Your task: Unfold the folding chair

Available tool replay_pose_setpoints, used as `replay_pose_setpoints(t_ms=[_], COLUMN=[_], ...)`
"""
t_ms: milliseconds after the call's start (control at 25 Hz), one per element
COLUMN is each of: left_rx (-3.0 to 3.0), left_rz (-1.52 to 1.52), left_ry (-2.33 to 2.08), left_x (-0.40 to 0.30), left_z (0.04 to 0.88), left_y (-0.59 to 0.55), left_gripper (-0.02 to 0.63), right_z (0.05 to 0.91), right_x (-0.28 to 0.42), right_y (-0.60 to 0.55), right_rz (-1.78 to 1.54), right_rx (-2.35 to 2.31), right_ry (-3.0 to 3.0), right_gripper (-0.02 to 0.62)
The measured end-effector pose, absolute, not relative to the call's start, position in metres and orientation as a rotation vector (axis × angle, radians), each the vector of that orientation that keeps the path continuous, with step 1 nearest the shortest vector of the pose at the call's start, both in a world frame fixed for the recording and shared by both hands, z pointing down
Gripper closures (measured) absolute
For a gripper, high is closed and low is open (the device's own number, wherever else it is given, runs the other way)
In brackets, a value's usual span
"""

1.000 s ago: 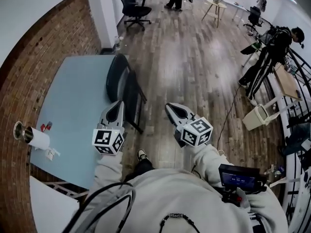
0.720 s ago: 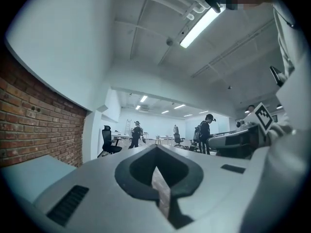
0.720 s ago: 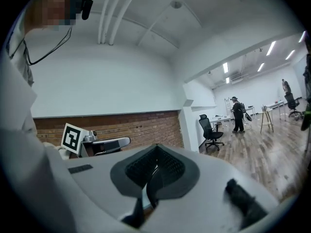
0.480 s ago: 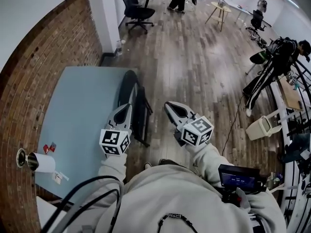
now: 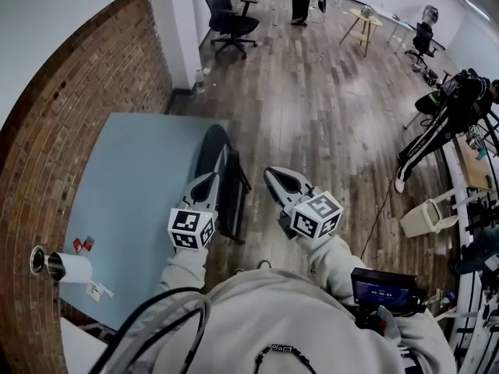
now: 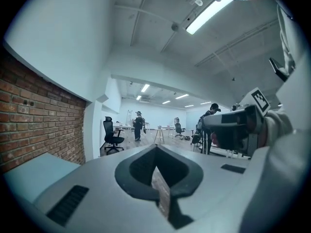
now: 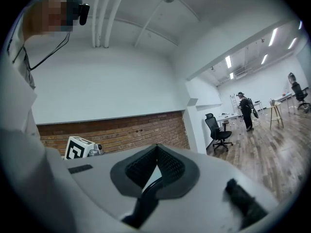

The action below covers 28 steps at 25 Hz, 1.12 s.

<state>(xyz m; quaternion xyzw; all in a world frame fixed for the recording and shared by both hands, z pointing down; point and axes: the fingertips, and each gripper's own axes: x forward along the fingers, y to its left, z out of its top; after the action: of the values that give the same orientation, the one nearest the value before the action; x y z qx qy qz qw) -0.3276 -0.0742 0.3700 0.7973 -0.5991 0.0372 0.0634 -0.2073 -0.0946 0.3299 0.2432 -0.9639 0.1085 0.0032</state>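
Jaws on both grippers are closed and empty. In the head view, I hold the left gripper and right gripper out level, side by side, elbows bent. The folding chair stands folded between them, beside the blue worktop. The left gripper view looks down the room, the right gripper view towards the brick wall.

Counting one folding chair, a left gripper and a right gripper making two, one desk, one office chair, one paper roll, one wooden stool, one white bin.
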Motion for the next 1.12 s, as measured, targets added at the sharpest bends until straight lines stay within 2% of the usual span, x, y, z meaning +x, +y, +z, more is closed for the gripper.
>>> replay_pose_setpoints(t_ms=[320,440,520,560,760,1120], left_rx=[2.273,2.243,2.201,2.165,1.937,1.794], left_rz=[0.228,0.344,0.44,0.494,0.685,0.78], left_ry=[-1.807,-1.645,-1.493,-1.456,-1.413,-1.367], left_x=[-0.371,-0.375,-0.373,-0.376,-0.406,-0.432], left_z=[0.396,0.421,0.451,0.467,0.54,0.594], left_y=[-0.103,-0.122,-0.13,-0.134,-0.154,-0.186], left_gripper=[0.603,0.601,0.386,0.353,0.282,0.281], right_z=[0.344,0.347,0.352,0.355,0.366,0.379], right_x=[-0.227,-0.224,-0.219,-0.217,-0.199,-0.171], right_y=[-0.102,-0.108,-0.114,-0.117,-0.139,-0.168], right_rz=[0.346,0.372,0.419,0.439,0.491,0.531], right_rx=[0.696,0.69,0.697,0.703,0.766,0.875], right_ry=[-3.017,-3.028,-3.029,-3.028,-3.016,-2.981], right_gripper=[0.588,0.588,0.588,0.588,0.588,0.588])
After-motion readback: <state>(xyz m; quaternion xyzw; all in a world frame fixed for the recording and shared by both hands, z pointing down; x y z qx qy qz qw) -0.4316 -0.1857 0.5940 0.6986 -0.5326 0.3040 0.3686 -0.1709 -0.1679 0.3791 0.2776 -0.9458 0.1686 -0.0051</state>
